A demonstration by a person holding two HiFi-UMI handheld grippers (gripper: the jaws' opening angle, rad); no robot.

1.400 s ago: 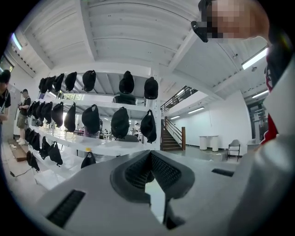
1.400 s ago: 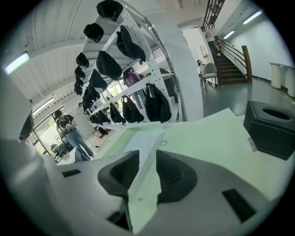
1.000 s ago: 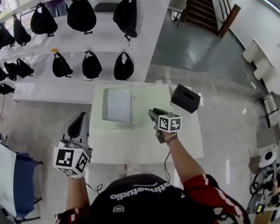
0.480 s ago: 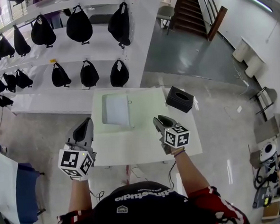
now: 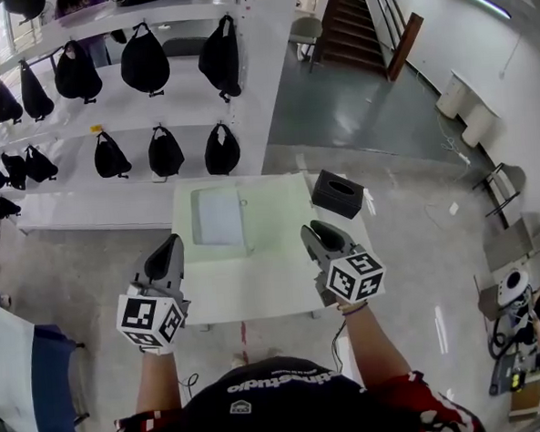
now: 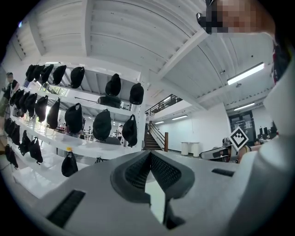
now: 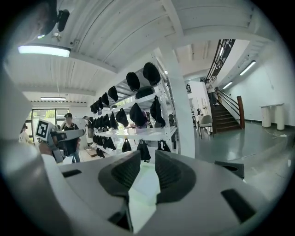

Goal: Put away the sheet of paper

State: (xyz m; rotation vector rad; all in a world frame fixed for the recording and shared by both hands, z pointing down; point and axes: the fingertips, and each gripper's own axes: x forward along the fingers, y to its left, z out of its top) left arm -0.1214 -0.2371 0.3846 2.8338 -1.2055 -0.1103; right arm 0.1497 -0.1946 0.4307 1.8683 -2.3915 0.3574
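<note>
As the tray lies flat, paper fills it.

Blk shirt, red sleeves, marker cubes.

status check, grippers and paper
Left gripper shut, empty. Right gripper open, jaws just closing slightly, nothing between. Paper in tray on table. Nothing blocking.

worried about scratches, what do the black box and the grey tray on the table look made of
Black box: matte black, crisp edges, oval slot on top; likely plastic or covered board. Grey tray: pale, smooth, raised rim, probably plastic; too small to be sure.
</note>
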